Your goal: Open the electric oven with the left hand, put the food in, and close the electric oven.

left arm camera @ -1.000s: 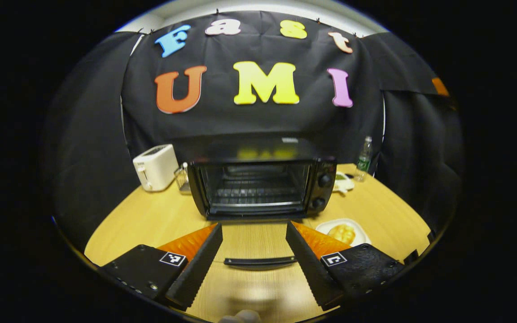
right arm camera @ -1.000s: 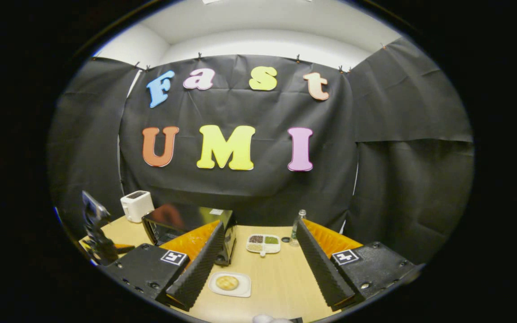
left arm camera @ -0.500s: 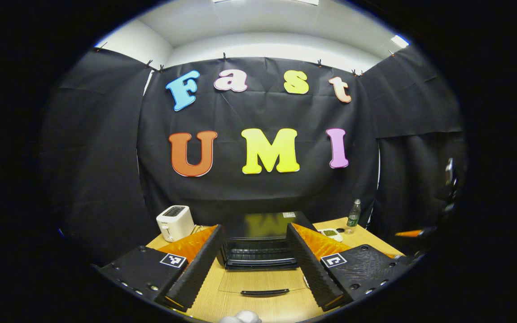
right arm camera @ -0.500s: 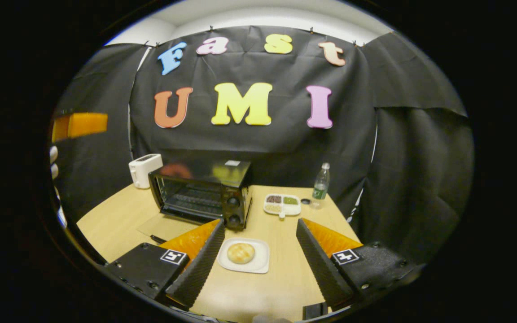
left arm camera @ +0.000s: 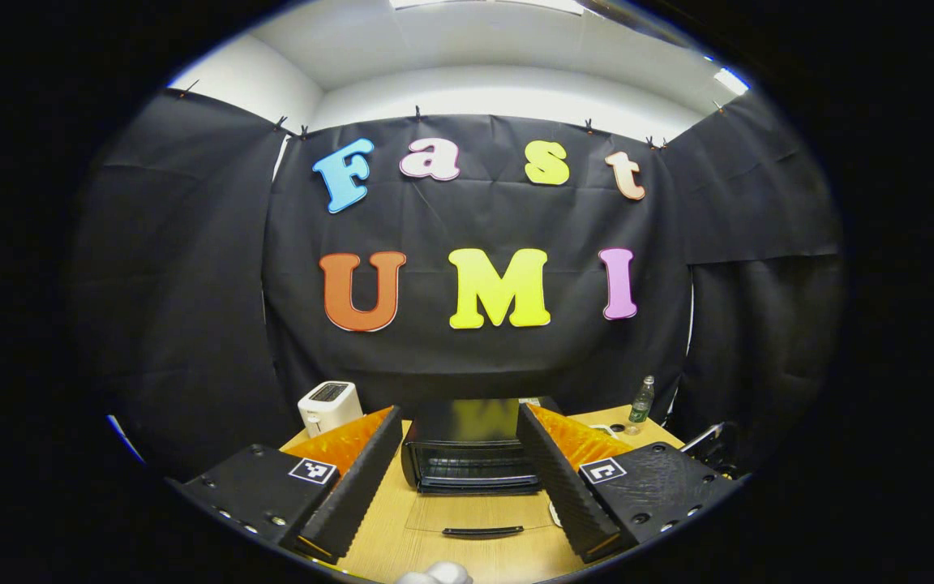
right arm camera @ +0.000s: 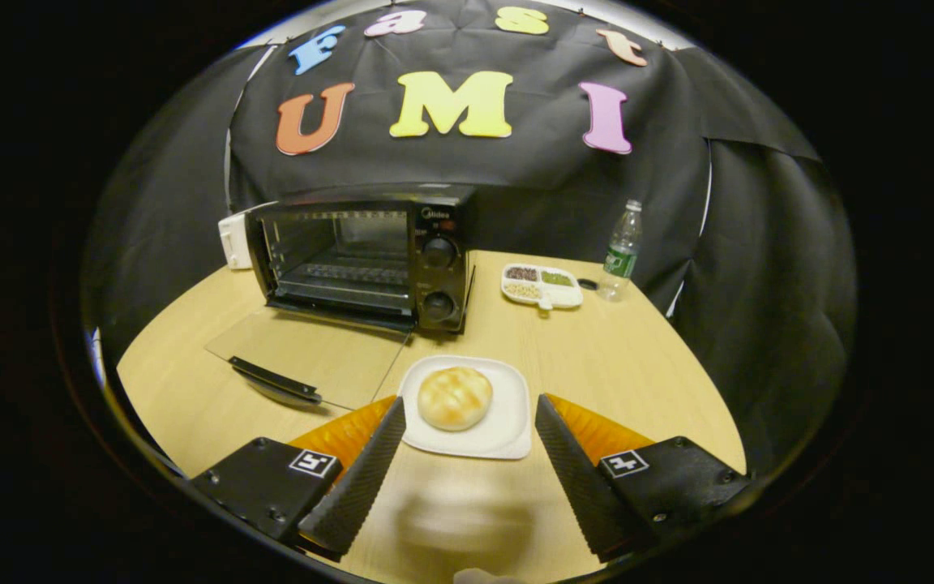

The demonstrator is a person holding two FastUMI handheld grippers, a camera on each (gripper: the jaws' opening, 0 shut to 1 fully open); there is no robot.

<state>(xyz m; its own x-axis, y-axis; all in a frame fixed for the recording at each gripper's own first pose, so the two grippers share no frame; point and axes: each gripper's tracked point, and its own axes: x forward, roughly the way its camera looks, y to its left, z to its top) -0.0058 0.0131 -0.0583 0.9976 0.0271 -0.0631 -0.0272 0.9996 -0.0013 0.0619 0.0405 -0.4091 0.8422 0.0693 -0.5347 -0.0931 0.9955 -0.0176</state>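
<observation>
The black electric oven [right arm camera: 362, 255] stands on the wooden table [right arm camera: 613, 365] with its glass door [right arm camera: 309, 357] folded down flat, handle toward me. A round golden bun [right arm camera: 454, 397] rests on a white square plate [right arm camera: 507, 426] in front of the oven's knobs. My right gripper [right arm camera: 467, 422] is open, low over the table, its fingertips flanking the near edge of the plate without touching it. In the left gripper view, my left gripper [left arm camera: 459, 434] is open and empty, pulled back from the open oven [left arm camera: 471, 446] and its lowered door [left arm camera: 479, 515].
A white toaster [left arm camera: 329, 405] stands left of the oven. A divided snack tray [right arm camera: 541, 285] and a clear water bottle [right arm camera: 620, 251] stand at the back right. Bare tabletop lies to the right of the plate.
My left gripper has drawn back and tilted up, away from the open oven. My right gripper has dropped and moved forward until the plate lies between its fingertips.
</observation>
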